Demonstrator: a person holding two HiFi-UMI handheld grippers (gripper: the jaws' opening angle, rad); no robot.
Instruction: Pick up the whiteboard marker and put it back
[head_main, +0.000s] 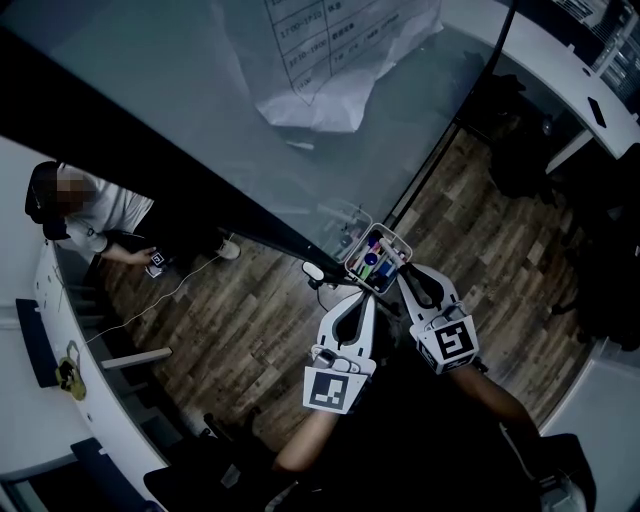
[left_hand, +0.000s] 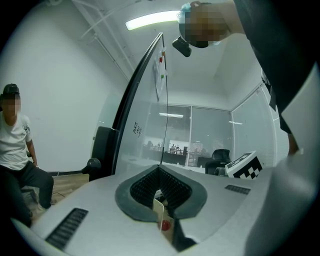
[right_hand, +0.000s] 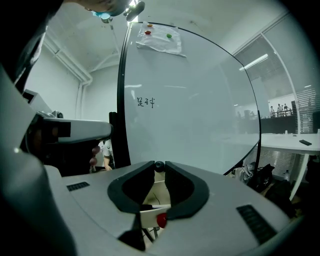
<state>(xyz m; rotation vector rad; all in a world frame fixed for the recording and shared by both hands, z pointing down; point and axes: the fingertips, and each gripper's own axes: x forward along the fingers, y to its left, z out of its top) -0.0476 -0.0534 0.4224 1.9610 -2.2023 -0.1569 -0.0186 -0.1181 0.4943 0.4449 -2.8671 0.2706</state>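
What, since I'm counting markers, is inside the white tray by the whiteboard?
Coloured markers sit in the tray: pink, green and blue ends show. Their barrels and the tray's bottom are covered, so the count is unsure.

Two grippers, one whiteboard, one tray

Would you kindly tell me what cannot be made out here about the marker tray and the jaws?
Head view: the markers in the tray are too small and dim to count.
Right gripper view: a small dark round thing sits at the jaws' tips; marker or not, unclear.
Head view: print on the paper is too small; the top edge cuts it off.
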